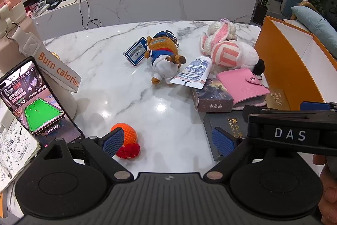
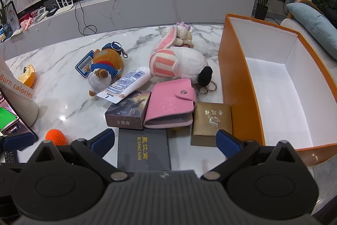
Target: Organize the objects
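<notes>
On the marble table lie a brown bear plush, a white tube, a pink-striped plush, a crochet bunny, a pink wallet, a card box, a gold booklet and a dark book. An empty orange box stands at the right. My right gripper hangs open above the dark book, not touching it. My left gripper is open over bare marble, with an orange crochet ball just behind its left finger.
A phone showing snooker leans on a bottle with a "Burn calories" strap at the left, beside an open notebook. An orange peel lies far left. A white TV console runs behind the table.
</notes>
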`<act>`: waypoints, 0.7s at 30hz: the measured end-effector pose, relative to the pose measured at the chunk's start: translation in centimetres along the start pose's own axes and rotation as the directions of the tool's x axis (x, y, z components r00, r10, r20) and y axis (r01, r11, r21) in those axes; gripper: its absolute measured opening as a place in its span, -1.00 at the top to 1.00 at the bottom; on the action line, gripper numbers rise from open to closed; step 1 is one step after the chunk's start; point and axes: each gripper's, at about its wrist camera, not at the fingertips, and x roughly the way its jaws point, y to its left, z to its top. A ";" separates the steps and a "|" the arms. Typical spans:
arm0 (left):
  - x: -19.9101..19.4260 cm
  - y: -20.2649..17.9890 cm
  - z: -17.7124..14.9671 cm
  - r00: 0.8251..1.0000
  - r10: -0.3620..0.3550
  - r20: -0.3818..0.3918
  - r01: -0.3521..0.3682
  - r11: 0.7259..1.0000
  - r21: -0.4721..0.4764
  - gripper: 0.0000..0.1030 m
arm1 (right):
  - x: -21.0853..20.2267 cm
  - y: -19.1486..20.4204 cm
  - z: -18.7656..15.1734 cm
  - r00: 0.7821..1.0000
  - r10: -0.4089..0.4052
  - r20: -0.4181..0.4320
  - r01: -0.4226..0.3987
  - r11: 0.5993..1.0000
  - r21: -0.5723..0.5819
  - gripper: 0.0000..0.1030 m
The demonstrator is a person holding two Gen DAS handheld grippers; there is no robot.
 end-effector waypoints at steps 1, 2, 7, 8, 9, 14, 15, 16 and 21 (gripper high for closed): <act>0.0 0.0 0.0 1.000 0.000 0.000 0.000 1.000 0.000 -1.00 | 0.0 0.0 0.0 1.000 0.000 0.000 0.000 1.000 0.000 -0.98; 0.0 0.0 0.0 1.000 -0.001 0.000 0.001 1.000 0.000 -1.00 | 0.0 0.0 0.0 1.000 0.001 0.000 -0.001 1.000 0.000 -0.98; 0.2 -0.2 -0.2 1.000 0.000 -0.002 0.000 1.000 0.002 -1.00 | 0.0 0.0 0.0 1.000 0.001 -0.001 -0.001 1.000 0.000 -0.98; 0.1 -0.1 -0.2 1.000 0.000 -0.002 0.000 1.000 0.002 -1.00 | 0.0 0.0 0.0 1.000 0.001 -0.001 -0.001 1.000 0.000 -0.98; 0.1 -0.1 -0.2 1.000 0.001 -0.002 -0.001 1.000 0.002 -1.00 | 0.0 0.0 0.0 1.000 0.001 -0.001 -0.001 1.000 0.000 -0.98; 0.2 -0.2 -0.2 1.000 0.001 -0.002 -0.001 1.000 0.003 -1.00 | 0.0 -0.1 0.0 1.000 0.002 -0.002 -0.002 1.000 0.001 -0.98; 0.2 -0.2 -0.2 1.000 0.002 -0.002 -0.002 1.000 0.003 -1.00 | 0.0 -0.1 -0.1 1.000 0.001 -0.002 -0.001 1.000 0.001 -0.98; 0.2 -0.2 -0.2 1.000 0.002 -0.003 -0.002 1.000 0.003 -1.00 | 0.0 -0.1 -0.1 1.000 0.001 -0.002 -0.001 1.000 0.001 -0.98; 0.2 -0.2 -0.2 1.000 0.003 -0.002 -0.003 1.000 0.004 -1.00 | 0.1 -0.1 -0.1 1.000 0.002 -0.002 -0.002 1.000 0.002 -0.98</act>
